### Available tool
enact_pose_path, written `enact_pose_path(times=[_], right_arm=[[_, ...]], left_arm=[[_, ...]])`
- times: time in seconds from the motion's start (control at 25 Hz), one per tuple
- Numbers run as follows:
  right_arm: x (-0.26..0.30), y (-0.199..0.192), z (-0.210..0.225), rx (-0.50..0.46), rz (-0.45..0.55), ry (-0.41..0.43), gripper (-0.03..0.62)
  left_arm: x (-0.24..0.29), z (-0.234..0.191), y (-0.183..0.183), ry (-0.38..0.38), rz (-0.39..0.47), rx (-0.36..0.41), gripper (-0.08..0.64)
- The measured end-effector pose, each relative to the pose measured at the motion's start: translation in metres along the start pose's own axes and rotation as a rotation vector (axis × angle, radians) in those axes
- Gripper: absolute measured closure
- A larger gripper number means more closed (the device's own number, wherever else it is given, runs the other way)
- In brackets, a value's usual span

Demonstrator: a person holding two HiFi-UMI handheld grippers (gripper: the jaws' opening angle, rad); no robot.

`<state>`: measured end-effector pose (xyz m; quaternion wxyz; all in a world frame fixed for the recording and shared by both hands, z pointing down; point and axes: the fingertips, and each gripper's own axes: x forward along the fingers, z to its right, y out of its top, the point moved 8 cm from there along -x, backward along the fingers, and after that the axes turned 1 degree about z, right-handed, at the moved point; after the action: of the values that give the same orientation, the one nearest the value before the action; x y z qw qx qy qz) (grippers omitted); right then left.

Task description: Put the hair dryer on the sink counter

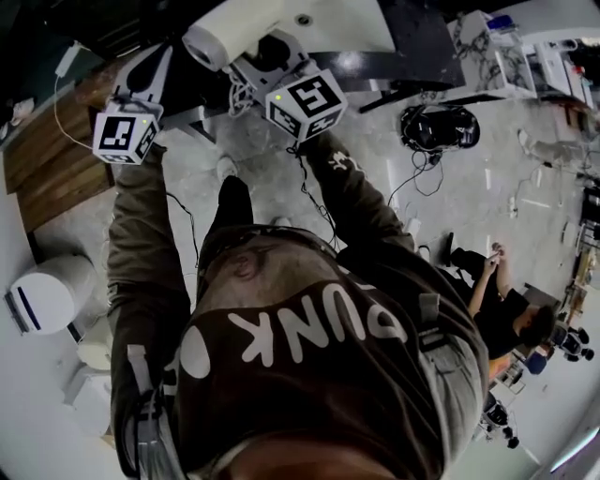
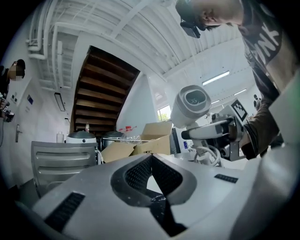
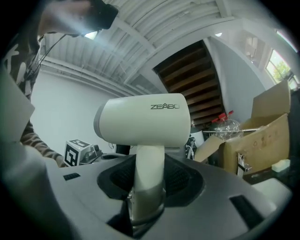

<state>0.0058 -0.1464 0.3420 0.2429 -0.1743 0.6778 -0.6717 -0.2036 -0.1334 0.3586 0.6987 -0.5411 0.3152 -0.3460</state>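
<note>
1. Gripping the dryer [image 3: 143, 124] by its handle, the right gripper [image 3: 149, 183] has a black pad pressed on each side of the white stem: a firm clamp.
2. Dryer upright above those jaws, barrel lying across the top, grey end to the left in the right gripper view, lettering on its flank.
3. Over to the left gripper [image 2: 151, 158]: jaws together, pads meeting in a ridge, nothing between them.
4. From the left gripper view the dryer shows to the right, up against the ceiling, its round end facing the camera, with the right gripper's marker cube [image 2: 238, 108] just beside it.
5. Head view now: both grippers out in front of the person, well apart. The dryer's barrel shows at the near edge of the white counter [image 1: 347, 23], carried in the grip and not set down.
6. Background in the right gripper view: wooden stairs [image 3: 201, 79] overhead, cardboard boxes [image 3: 262, 136] to the right, a chrome tap [image 3: 241, 164] below them.
7. Down on the floor, a black device [image 1: 439, 127] with cables, and a seated person [image 1: 502, 305] at the right.
</note>
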Motion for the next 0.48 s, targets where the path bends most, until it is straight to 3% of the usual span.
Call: enact_pose_path(times=[0.24, 0.48], right_arm=[[0.068, -0.024, 0.027, 0.043, -0.074, -0.037, 0.433], [0.110, -0.052, 0.052, 0.110, -0.186, -0.115, 0.433]], left_arm=[[0.029, -0.052, -0.038, -0.016, -0.013, -0.038, 0.566], [0.051, -0.078, -0.070, -0.028, -0.013, -0.065, 0.566]])
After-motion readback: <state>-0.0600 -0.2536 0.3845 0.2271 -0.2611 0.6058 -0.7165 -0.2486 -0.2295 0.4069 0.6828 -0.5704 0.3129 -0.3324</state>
